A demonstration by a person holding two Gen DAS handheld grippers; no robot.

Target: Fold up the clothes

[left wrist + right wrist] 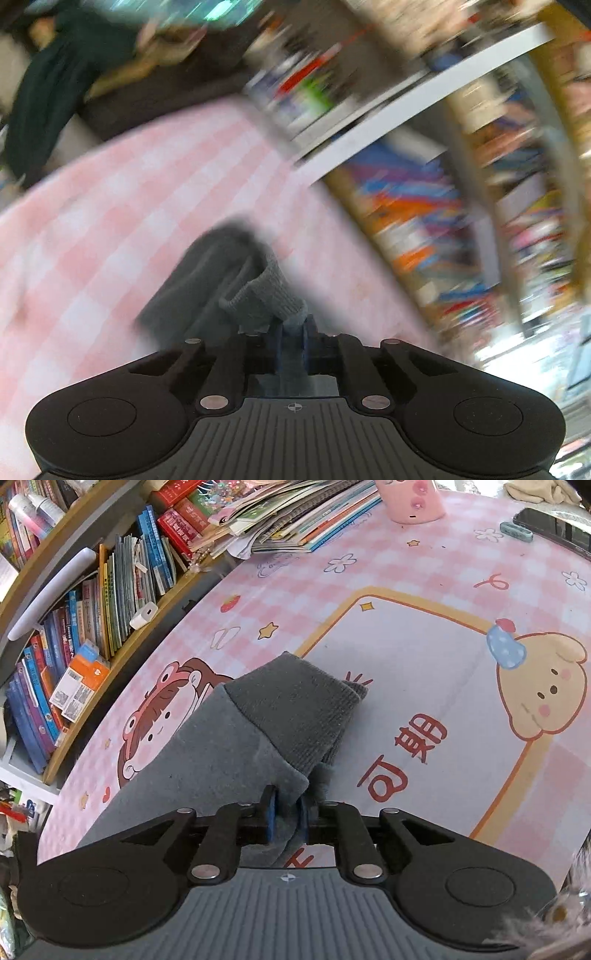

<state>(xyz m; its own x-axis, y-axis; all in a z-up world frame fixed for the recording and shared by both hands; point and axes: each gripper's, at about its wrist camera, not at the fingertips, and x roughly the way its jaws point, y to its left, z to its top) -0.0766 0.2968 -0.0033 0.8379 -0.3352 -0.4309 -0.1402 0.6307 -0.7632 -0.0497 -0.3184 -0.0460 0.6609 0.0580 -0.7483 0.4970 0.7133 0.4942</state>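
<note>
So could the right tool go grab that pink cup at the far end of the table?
Probably not right now. The right tool is shut on the grey garment, so it would have to let go first. The pink cup stands far across the table mat, though nothing blocks the way there.

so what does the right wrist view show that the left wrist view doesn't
Only the right wrist view shows the stacked notebooks, pink cup and phone. Only the blurred left wrist view shows a dark cloth beyond the table. Both show the pink checked mat, bookshelf, and a gripper shut on grey garment.
</note>
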